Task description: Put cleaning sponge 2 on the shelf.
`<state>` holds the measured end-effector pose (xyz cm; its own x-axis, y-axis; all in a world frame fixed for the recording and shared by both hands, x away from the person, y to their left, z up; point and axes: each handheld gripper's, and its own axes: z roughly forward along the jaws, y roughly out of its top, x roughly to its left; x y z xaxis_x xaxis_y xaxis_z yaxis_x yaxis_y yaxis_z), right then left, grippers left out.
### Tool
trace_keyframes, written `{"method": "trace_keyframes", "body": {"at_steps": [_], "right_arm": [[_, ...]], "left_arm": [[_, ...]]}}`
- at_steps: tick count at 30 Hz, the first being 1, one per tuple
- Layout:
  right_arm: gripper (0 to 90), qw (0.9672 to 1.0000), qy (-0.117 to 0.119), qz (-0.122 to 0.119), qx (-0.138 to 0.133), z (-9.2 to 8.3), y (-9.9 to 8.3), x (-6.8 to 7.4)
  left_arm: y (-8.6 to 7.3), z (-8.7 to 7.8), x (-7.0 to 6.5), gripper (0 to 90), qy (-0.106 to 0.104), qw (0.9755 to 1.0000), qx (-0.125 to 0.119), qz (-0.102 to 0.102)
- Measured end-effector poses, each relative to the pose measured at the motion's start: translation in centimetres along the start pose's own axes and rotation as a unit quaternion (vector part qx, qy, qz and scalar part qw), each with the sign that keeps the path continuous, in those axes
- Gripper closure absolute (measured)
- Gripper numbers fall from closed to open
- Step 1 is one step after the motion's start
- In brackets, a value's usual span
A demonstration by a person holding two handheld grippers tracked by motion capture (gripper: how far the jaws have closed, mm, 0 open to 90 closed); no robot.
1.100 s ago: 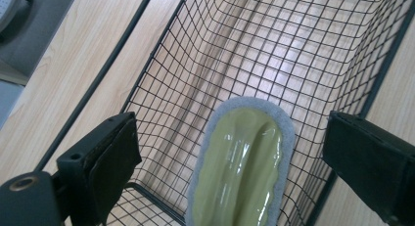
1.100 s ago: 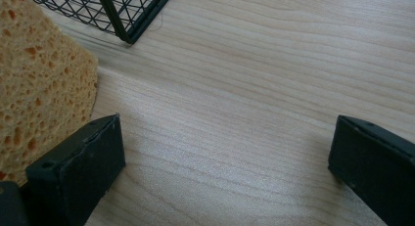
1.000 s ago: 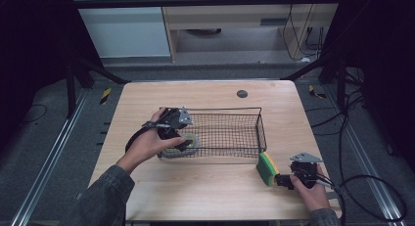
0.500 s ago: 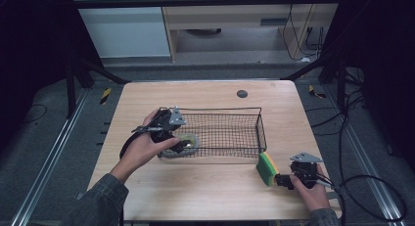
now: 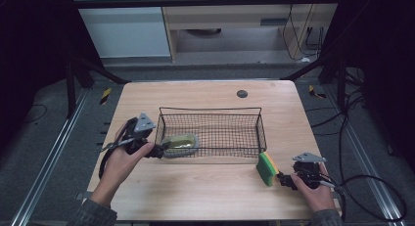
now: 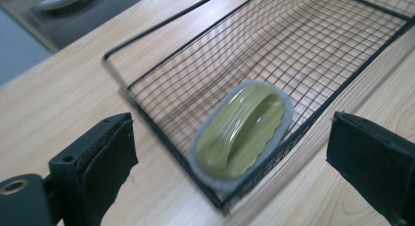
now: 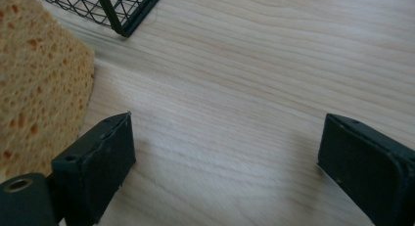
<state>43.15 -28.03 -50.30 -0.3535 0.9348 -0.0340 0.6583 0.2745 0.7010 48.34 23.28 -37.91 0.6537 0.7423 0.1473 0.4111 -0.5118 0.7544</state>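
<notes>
Inspecting from my remote station, largest item first:
Table (image 5: 205, 196): I see a light wood top, carrying every item below.
Wire basket (image 5: 210, 111): black mesh, standing upright at the table's middle; one corner appears at the top of the right gripper view (image 7: 122, 15).
Left gripper (image 5: 159, 151): I see it just outside the basket's left end, jaws spread wide and empty, held in the left hand (image 5: 120, 160).
Right gripper (image 5: 286, 179): near the table's front right corner, jaws wide apart over bare wood, gripping nothing.
Scrub pad (image 6: 242, 133): olive-green handle on a pale base, lying inside the basket at its left front corner (image 5: 179, 144), apart from both left jaws.
Sponge (image 5: 266, 168): green and yellow, on edge just beside the right gripper's tips, outside the basket's right front corner; contact I cannot tell.
</notes>
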Motion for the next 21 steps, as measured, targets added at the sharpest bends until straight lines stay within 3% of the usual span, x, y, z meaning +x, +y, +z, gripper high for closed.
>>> {"method": "trace_keyframes", "body": {"at_steps": [4, 9, 11, 13, 18, 21], "right_arm": [[9.8, 0.9995, -0.013, -0.022, 0.018, -2.2, 0.1, 0.0], [13.1, 0.9986, 0.003, -0.040, 0.033, -5.1, -0.5, 0.3], [15.3, 0.9982, 0.008, -0.044, 0.040, -6.1, -0.3, 0.8], [17.5, 0.9978, 0.016, -0.041, 0.049, -6.8, 0.2, 1.2], [20.4, 0.9954, 0.035, -0.035, 0.082, -8.1, 2.4, 2.4], [21.5, 0.9940, 0.043, -0.037, 0.094, -8.9, 5.4, 3.4]], "left_arm": [[-3.6, -0.6, 0.6, 3.1, 0.022, 0.9991, 0.005, -0.035], [-7.1, 0.0, 1.7, 3.5, 0.036, 0.9963, 0.023, -0.074], [-8.3, 0.5, 2.3, 4.1, 0.031, 0.9944, 0.028, -0.097], [-9.2, 0.8, 2.5, 4.1, 0.039, 0.9932, 0.030, -0.105], [-11.2, 2.1, 2.4, 4.4, 0.027, 0.9919, 0.048, -0.114], [-11.8, 2.5, 2.3, 4.2, 0.020, 0.9907, 0.050, -0.125]]}}
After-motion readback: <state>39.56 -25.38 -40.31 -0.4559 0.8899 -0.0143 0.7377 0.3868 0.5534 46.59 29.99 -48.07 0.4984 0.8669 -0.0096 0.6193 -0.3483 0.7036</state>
